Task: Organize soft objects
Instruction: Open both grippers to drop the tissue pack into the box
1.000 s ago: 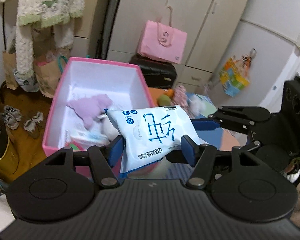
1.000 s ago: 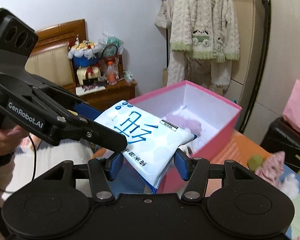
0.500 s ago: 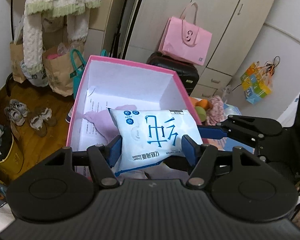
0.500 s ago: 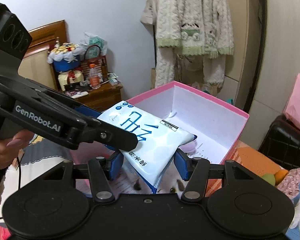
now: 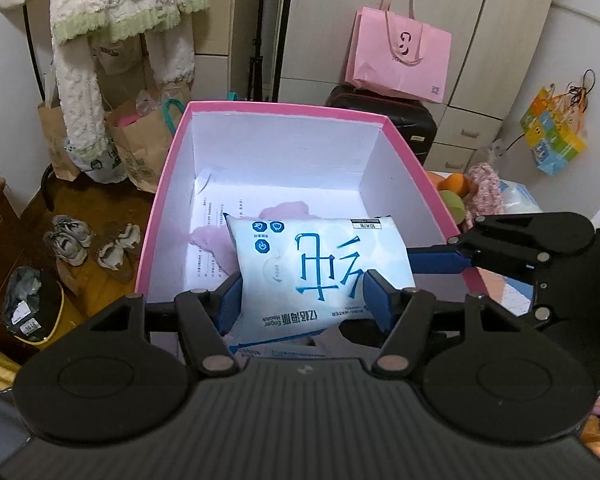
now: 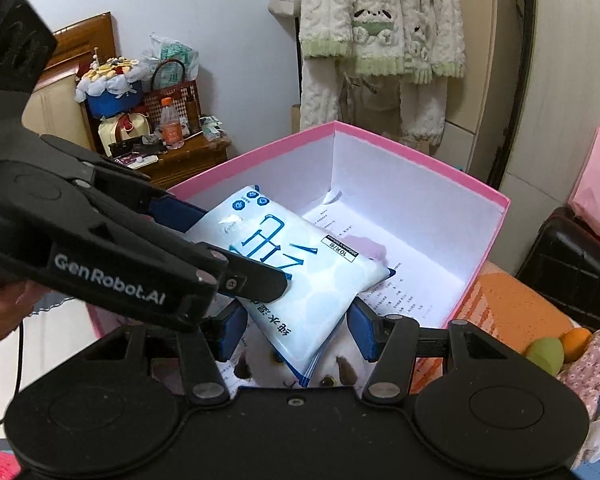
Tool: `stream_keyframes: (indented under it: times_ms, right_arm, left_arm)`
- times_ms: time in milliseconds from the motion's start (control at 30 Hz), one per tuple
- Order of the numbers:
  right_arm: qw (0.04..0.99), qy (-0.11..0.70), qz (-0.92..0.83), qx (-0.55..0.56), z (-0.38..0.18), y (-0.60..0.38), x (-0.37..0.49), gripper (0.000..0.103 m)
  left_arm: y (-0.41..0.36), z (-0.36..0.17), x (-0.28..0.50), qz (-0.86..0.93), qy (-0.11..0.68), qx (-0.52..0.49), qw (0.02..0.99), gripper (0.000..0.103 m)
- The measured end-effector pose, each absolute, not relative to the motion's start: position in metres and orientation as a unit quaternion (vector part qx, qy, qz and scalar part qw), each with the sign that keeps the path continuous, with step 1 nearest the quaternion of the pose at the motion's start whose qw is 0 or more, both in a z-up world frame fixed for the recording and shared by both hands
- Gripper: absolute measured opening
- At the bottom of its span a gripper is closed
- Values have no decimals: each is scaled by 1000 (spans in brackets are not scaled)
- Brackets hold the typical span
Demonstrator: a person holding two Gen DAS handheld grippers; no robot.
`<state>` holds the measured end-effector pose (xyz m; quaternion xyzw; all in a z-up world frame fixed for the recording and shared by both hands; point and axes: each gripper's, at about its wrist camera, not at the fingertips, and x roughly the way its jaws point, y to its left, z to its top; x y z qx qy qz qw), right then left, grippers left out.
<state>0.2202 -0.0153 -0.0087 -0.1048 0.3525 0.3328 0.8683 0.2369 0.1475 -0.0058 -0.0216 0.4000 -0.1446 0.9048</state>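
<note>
A white and blue pack of wet wipes [image 5: 320, 264] is held between both grippers over the open pink box [image 5: 168, 184]. My left gripper [image 5: 302, 298] is shut on the pack's near end. My right gripper [image 6: 296, 330] is shut on the same pack [image 6: 296, 264] from the other side. A lilac soft toy [image 5: 216, 236] lies on the box floor under the pack. A white plush face [image 6: 300, 368] shows just below the pack in the right wrist view. The right gripper's arm [image 5: 532, 244] reaches over the box's right wall.
The pink box [image 6: 496, 200] has printed paper on its floor. Green and orange soft fruits [image 6: 548, 350] and floral cloth [image 5: 484, 192] lie right of the box. A black suitcase [image 5: 404, 124] with a pink bag [image 5: 400, 56] stands behind. Shoes [image 5: 72, 240] lie on the floor to the left.
Both grippers have carried the wipes pack forward and down, from before the box's near wall to over its inside. Both stay shut on it.
</note>
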Motion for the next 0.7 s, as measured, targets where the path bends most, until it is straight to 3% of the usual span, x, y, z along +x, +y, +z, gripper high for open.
stream_keyframes:
  times_ms: [433, 700]
  right_arm:
    - [862, 343, 358, -103, -4, -12, 217, 62]
    - [873, 313, 353, -124, 19, -17, 184, 64]
  left_arm:
    - [168, 30, 189, -109, 326, -52, 938, 64]
    - [165, 42, 160, -127, 323, -42, 937, 64]
